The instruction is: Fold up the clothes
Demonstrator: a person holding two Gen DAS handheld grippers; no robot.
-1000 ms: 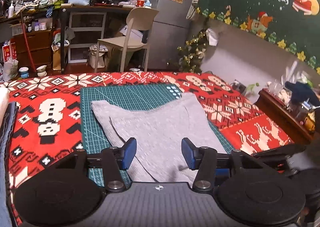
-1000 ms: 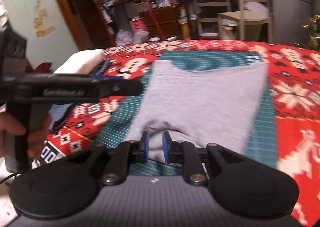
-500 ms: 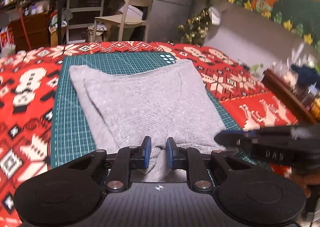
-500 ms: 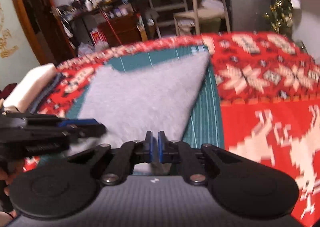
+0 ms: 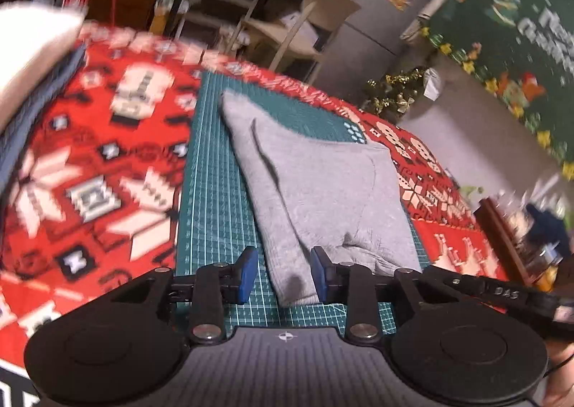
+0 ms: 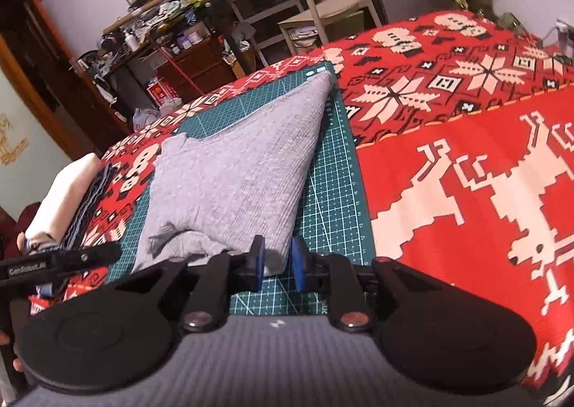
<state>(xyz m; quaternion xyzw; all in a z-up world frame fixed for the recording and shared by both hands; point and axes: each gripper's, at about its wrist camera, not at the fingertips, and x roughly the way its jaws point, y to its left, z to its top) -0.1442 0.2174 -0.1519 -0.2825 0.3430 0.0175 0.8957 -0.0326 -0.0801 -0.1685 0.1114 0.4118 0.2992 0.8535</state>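
Grey knit top (image 5: 323, 188), partly folded, lying on green cutting mat (image 5: 215, 227) over red patterned bedspread (image 5: 100, 173). Near hem between both pairs of fingers: left gripper (image 5: 283, 276) opening, pads clear of cloth; right gripper (image 6: 278, 263) opening, narrow gap at the corner, contact unclear. Soft, light, limp; likely to sag and slide on mat. Best taken at near hem corners, both layers pinched. Farther back: folded stack (image 6: 61, 199), chair (image 5: 315, 30).

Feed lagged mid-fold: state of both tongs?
Left tongs: opening, gray garment edge between pads, not pinched.
Right tongs: opening, garment corner between pads.
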